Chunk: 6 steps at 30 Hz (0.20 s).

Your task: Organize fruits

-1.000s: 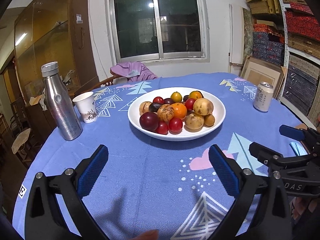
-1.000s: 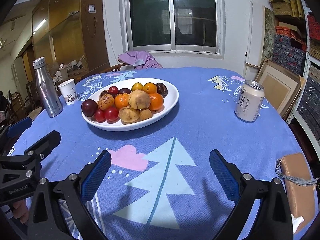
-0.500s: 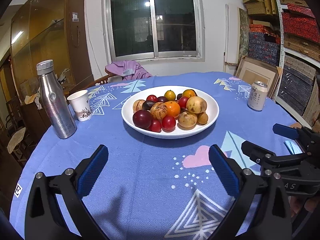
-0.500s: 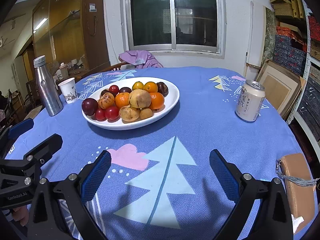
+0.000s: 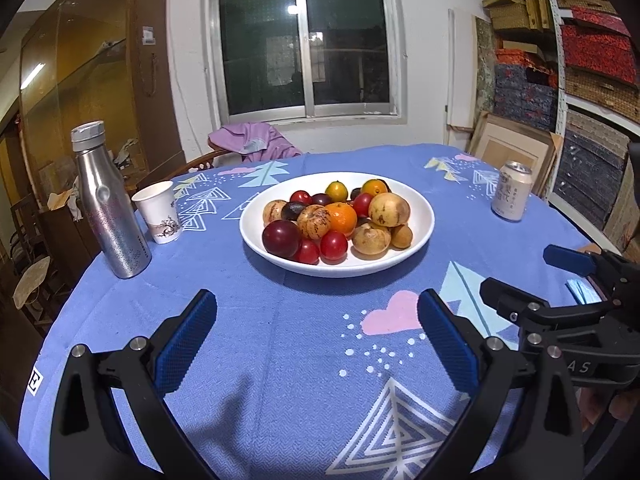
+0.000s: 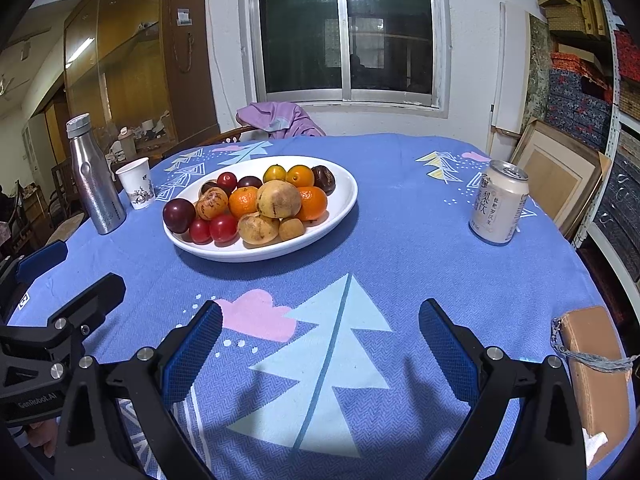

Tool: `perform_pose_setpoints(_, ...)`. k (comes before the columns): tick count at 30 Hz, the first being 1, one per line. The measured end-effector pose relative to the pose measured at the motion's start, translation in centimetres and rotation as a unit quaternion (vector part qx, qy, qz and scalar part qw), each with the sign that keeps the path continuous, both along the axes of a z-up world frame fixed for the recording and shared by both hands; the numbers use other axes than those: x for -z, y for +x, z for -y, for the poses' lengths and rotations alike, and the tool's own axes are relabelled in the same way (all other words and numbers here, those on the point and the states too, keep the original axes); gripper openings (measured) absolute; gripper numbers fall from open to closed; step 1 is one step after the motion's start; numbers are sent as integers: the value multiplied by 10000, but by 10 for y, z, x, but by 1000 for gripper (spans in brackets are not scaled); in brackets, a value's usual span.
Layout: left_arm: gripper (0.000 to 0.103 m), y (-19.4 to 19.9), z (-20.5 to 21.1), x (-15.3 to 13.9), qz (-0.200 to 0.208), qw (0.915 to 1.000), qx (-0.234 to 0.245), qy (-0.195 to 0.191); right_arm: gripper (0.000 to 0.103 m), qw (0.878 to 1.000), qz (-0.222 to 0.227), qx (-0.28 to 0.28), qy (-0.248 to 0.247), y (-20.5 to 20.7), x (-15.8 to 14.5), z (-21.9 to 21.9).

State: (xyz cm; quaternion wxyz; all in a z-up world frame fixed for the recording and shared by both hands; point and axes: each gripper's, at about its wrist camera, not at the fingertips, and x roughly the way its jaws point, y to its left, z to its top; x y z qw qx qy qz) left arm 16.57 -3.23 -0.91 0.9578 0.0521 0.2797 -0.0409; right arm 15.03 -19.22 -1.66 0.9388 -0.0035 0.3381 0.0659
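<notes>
Blue pads spread wide on my left gripper (image 5: 316,332) and right gripper (image 6: 320,336), both empty. Bare tablecloth (image 6: 360,264) between them and the fruit bowl (image 5: 416,240) ahead. Steel bottle (image 5: 108,204) and paper cup (image 5: 158,212) far left, can (image 6: 498,202) right.

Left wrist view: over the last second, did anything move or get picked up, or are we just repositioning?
Just repositioning. The left gripper drew back and turned slightly right, so the white bowl sits further off and more to the left in its view. The right gripper barely shifted. Both are open and hold nothing. The fruits, steel bottle, paper cup and can stayed put.
</notes>
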Motion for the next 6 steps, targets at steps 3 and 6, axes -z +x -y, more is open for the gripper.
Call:
perform_pose_setpoints(3,98,1,1,0,-20,10000,28,17,100,10000,-2,8,6,0,0,0)
perform_pose_setpoints(6,98,1,1,0,-23,10000,26,23,100,10000,-2,7,4,0,0,1)
